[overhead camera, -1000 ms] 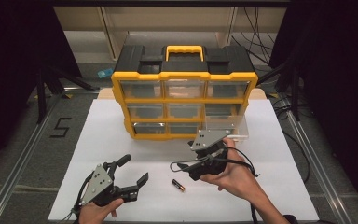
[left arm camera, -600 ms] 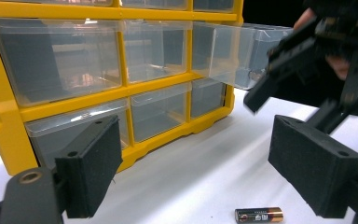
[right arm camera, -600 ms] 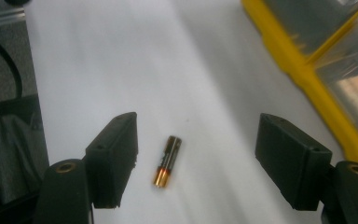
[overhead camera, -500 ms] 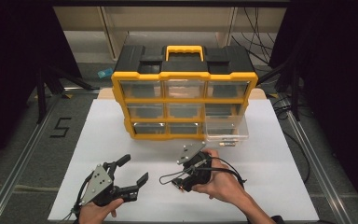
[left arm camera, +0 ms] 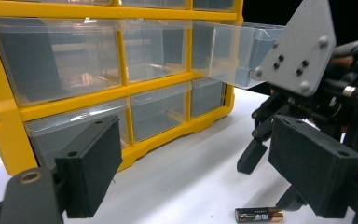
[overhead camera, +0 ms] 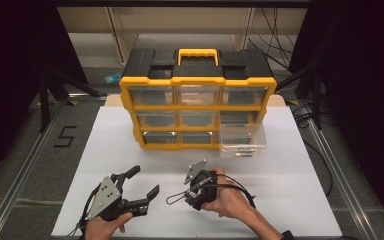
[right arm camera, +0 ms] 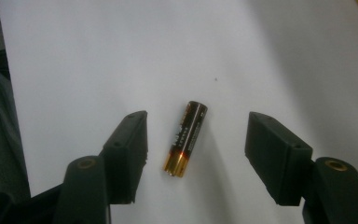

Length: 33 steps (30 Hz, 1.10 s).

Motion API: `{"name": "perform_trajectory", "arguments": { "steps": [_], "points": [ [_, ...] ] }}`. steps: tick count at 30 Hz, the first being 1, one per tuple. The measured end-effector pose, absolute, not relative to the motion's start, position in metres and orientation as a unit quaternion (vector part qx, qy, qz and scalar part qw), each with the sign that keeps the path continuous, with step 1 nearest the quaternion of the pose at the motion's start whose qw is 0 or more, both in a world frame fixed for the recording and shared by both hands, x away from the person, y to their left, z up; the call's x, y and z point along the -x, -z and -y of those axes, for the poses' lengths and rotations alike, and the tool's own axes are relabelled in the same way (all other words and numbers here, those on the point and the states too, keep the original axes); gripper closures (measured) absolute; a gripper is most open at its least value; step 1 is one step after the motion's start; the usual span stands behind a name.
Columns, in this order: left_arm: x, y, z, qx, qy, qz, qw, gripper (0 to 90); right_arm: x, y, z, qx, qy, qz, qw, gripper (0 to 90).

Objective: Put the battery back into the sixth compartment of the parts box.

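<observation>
My left gripper (overhead camera: 141,191) is a black frame with two blocky jaws, each faced with a thick, flat-sided pad (left arm camera: 93,163) of matt black. A brass-coloured screw insert sits at the root of each jaw arm. On top it carries a grey three-cornered plate (overhead camera: 105,196) fixed with small dark screws. My right gripper (right arm camera: 196,151) is built the same: black linkage arms, squared pads with a small round hole in the edge, brass inserts at the joints, and its own grey plate (left arm camera: 300,44) dotted with screw heads. A thin black cable (overhead camera: 240,185) loops out from it. My forearms are bare, with a dark cuff (overhead camera: 285,235) just at the right elbow.
</observation>
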State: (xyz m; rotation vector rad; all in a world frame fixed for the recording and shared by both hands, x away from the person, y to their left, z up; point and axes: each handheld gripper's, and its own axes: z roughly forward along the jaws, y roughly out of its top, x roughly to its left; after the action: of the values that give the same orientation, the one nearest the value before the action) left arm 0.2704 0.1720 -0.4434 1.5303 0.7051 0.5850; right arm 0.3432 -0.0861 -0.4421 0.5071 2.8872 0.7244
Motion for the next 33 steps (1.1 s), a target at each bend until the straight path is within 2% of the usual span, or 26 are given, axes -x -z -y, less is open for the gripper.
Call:
{"name": "perform_trajectory", "arguments": {
  "steps": [11,20,23,33],
  "points": [
    [-0.270,0.443,-0.172,-0.667,-0.255,-0.308,0.628,16.8,-0.348,0.458,0.080,-0.172,-0.207,-0.962,0.039,54.2],
    [-0.270,0.443,-0.172,-0.668,-0.255,-0.307,0.628,16.7,-0.350,0.464,0.076,-0.163,-0.186,-0.968,0.036,68.0],
    [-0.270,0.443,-0.172,-0.668,-0.255,-0.308,0.628,16.7,-0.350,0.464,0.076,-0.161,-0.188,-0.968,0.027,75.6],
    [-0.270,0.443,-0.172,-0.667,-0.255,-0.308,0.629,16.7,-0.349,0.453,0.079,-0.156,-0.205,-0.965,0.047,76.8]
  ]
}}
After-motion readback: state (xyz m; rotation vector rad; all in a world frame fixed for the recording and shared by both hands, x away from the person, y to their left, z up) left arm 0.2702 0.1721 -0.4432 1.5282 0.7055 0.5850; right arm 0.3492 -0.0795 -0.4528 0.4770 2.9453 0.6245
